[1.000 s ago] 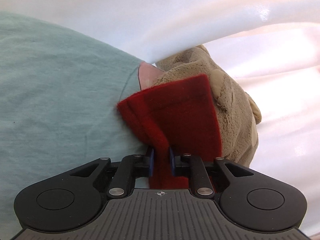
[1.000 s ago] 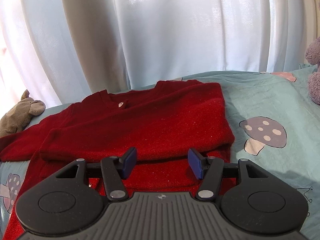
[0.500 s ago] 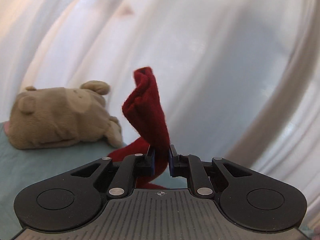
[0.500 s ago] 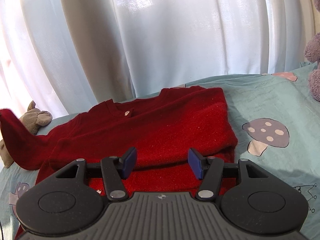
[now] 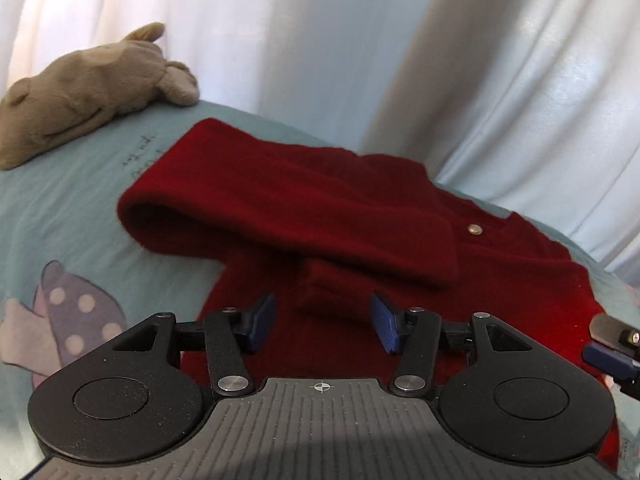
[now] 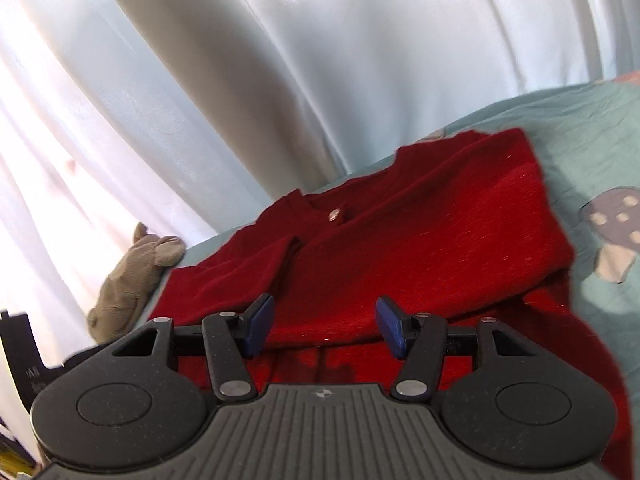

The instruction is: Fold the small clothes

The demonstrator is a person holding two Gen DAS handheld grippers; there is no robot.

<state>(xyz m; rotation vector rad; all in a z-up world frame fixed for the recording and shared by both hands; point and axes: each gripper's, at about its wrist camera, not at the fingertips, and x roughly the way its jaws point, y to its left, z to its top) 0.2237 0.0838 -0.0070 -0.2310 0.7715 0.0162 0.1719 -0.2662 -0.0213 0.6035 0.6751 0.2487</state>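
Observation:
A small red knit sweater lies on the pale green bedsheet. Its left sleeve is folded across the chest, the cuff end lying near a metal button. My left gripper is open and empty, just in front of the folded sleeve above the sweater body. In the right wrist view the sweater lies with both sides folded in. My right gripper is open and empty above its lower hem. A tip of the right gripper shows at the left view's right edge.
A tan plush toy lies at the far left of the bed; it also shows in the right wrist view. White curtains hang behind the bed. A mushroom print marks the sheet to the right of the sweater.
My left gripper carried the sleeve up and over onto the sweater's chest, then opened and let it go. My right gripper stayed open and tilted a little.

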